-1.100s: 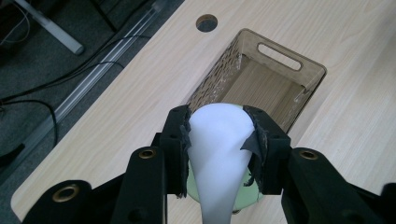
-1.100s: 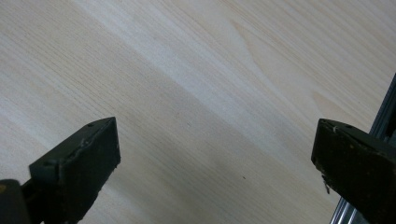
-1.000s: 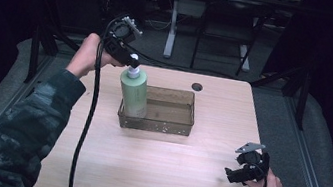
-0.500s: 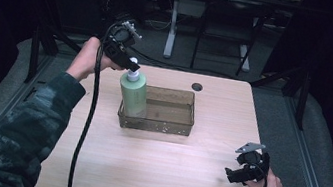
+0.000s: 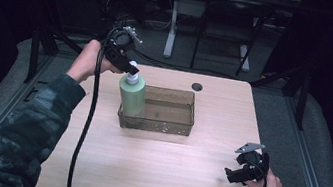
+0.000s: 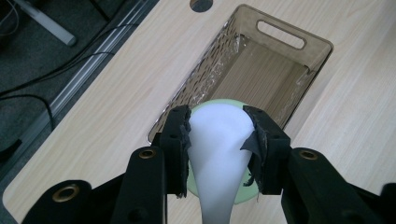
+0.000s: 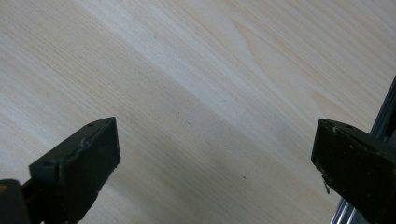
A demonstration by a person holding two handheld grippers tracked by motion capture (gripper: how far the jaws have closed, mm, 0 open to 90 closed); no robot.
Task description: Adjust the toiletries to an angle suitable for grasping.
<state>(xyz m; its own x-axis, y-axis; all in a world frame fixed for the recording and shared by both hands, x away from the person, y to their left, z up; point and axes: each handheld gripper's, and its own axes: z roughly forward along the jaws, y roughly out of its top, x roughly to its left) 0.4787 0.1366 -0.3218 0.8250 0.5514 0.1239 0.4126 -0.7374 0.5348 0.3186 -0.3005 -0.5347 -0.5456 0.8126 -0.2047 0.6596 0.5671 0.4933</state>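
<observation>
One green pump bottle [image 5: 132, 95] stands at the left end of a clear brown bin [image 5: 169, 124], its white pump head [image 6: 217, 135] pinched between the left gripper's [image 6: 218, 140] jaws. Whether the base rests on the bin floor cannot be told; judging by the grip, release remains. Right gripper [image 5: 237, 174] waits near the table's [image 5: 152, 172] front right corner, jaws spread and empty. Bare wood surrounds the bin; its walls hem the bottle closely.
</observation>
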